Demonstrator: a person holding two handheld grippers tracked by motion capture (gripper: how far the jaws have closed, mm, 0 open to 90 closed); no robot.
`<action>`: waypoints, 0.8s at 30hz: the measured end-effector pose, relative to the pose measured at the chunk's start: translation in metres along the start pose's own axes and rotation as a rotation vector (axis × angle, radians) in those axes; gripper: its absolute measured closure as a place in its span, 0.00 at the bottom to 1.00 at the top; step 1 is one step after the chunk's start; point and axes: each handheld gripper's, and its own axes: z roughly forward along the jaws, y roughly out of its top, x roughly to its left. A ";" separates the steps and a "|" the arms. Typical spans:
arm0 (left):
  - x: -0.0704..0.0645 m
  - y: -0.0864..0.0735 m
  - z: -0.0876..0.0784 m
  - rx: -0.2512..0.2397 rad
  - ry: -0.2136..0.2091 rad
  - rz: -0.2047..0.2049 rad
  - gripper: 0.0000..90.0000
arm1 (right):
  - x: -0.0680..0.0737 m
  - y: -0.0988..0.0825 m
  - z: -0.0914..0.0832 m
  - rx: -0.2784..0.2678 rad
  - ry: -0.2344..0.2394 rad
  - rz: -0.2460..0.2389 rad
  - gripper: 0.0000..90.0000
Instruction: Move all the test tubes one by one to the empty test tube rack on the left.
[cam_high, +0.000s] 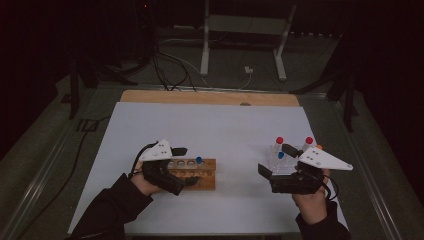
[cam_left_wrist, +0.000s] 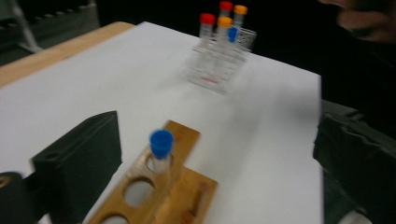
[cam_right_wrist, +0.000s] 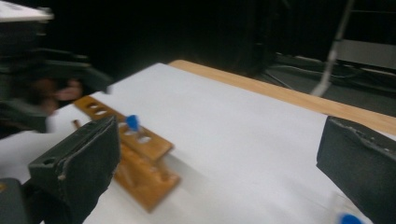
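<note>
**Inspector:** Report the left gripper (cam_high: 186, 165), lower left of the high view.

**Onlooker:** It sits at the left end of the wooden rack (cam_high: 197, 173). In the left gripper view its two black jaws stand wide apart, one at the lower left edge, one at the right edge. Nothing is clamped between them.

**Inspector:** And the blue-capped tube (cam_left_wrist: 161, 151)?

**Onlooker:** Upright in an end hole of the wooden rack, at lower centre of the left gripper view. It stands in the gap between the jaws, and neither pad touches it. The holes beside it show bare.

**Inspector:** The right gripper (cam_high: 276, 161)?

**Onlooker:** Lower right of the high view, just in front of the clear rack (cam_left_wrist: 219, 65), which carries tubes with red, orange and blue caps. In the right gripper view its jaws are spread to the lower left and right edges, with white table cover (cam_right_wrist: 243, 140) between them. It holds nothing.

**Inspector:** Separation of the racks?

**Onlooker:** Well apart, wooden one left of centre, clear one at right.
</note>
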 end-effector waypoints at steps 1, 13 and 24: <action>-0.001 -0.001 -0.002 0.000 0.000 -0.001 0.02 | -0.004 -0.001 -0.001 0.006 -0.033 -0.005 0.00; -0.014 -0.029 -0.035 -0.026 0.010 -0.020 0.01 | -0.039 -0.026 0.003 0.080 -0.209 0.019 0.10; -0.017 -0.047 -0.047 -0.019 0.021 -0.043 0.01 | -0.064 -0.059 0.007 0.193 -0.244 0.056 0.42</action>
